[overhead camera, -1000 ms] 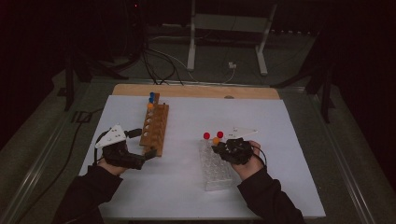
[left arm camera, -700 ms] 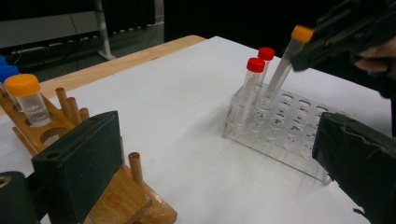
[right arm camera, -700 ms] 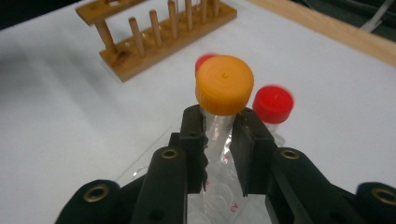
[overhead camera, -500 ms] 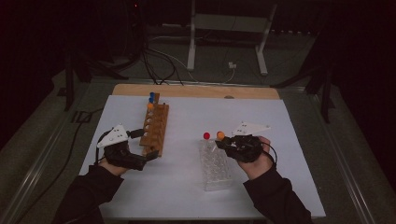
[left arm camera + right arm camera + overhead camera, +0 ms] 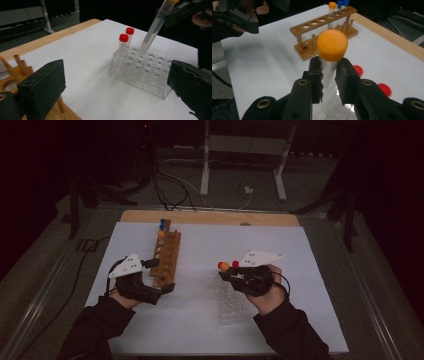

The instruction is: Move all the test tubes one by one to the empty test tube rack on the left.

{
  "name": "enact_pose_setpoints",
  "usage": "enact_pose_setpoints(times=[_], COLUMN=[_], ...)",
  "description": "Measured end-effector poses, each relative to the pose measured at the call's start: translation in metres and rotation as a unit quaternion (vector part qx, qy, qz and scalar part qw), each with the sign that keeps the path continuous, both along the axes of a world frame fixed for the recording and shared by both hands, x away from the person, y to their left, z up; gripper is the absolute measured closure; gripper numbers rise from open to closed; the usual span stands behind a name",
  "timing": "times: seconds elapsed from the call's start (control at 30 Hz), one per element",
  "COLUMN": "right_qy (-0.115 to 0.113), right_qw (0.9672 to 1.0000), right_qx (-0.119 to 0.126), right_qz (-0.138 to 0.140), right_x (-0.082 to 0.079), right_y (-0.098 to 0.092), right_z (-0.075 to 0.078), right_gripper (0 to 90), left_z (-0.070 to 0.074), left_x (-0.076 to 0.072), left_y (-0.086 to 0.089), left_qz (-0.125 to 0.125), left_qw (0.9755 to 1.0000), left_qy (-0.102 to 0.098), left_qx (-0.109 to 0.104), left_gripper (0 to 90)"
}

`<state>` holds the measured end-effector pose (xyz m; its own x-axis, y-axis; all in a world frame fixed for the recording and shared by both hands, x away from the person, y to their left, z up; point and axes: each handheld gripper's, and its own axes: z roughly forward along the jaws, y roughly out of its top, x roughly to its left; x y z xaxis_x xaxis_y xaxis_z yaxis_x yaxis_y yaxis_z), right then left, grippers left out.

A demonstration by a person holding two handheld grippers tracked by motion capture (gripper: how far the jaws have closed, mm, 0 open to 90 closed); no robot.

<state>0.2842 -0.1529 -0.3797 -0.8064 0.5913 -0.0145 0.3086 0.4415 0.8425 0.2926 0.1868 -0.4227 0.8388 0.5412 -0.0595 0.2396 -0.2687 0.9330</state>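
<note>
Right tool: I have it clenched on the clear plastic tube with the orange cap, tilted above the clear plastic rack.
Left tool: released, beside the wooden tube rack.

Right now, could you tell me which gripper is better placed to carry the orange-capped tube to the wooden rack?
Right: the right gripper already grips the tube; the left gripper flanks the wooden rack, empty.
</note>
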Motion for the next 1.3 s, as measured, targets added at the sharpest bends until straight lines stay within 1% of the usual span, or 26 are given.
enact_pose_setpoints(times=[0.1,0.27,0.4,0.57,0.7,0.77,0.87,0.97,1.13,1.27,1.3], right_qy=[0.007,0.020,0.032,0.045,0.053,0.056,0.059,0.060,0.061,0.060,0.061], right_qw=[0.9999,0.9995,0.9987,0.9974,0.9964,0.9959,0.9955,0.9953,0.9951,0.9950,0.9950], right_qx=[0.002,-0.006,-0.011,-0.020,-0.028,-0.031,-0.034,-0.035,-0.036,-0.036,-0.035], right_qz=[0.010,0.026,0.039,0.052,0.060,0.063,0.066,0.067,0.069,0.071,0.070], right_x=[0.001,0.002,0.003,0.002,0.001,0.001,0.000,0.000,0.000,0.000,0.000], right_y=[0.007,0.020,0.028,0.038,0.044,0.047,0.049,0.050,0.051,0.051,0.052], right_z=[-0.003,-0.012,-0.021,-0.031,-0.039,-0.042,-0.045,-0.047,-0.046,-0.046,-0.046], right_gripper=[75.3,75.3,75.3,75.3,75.3,75.3,75.3,75.3,75.3,75.3,75.3], left_z=[0.002,0.004,0.005,0.005,0.005,0.005,0.004,0.004,0.002,0.001,0.000], left_x=[-0.002,-0.003,-0.003,-0.005,-0.004,-0.004,-0.003,-0.002,-0.001,0.000,0.001], left_y=[-0.003,-0.011,-0.019,-0.031,-0.038,-0.041,-0.046,-0.051,-0.060,-0.067,-0.068], left_qz=[-0.006,-0.024,-0.038,-0.056,-0.066,-0.071,-0.078,-0.086,-0.094,-0.098,-0.102], left_qw=[1.0000,0.9997,0.9993,0.9984,0.9978,0.9974,0.9969,0.9963,0.9955,0.9949,0.9946], left_qy=[-0.001,-0.001,0.000,-0.002,-0.001,0.000,0.000,0.001,0.003,-0.002,0.001], left_qx=[0.002,0.006,0.002,0.010,0.007,0.009,0.009,0.009,0.013,0.021,0.021], left_gripper=[2.6,3.0,4.6,7.9,16.7,18.5,24.6,30.2,36.6,42.4,44.5])
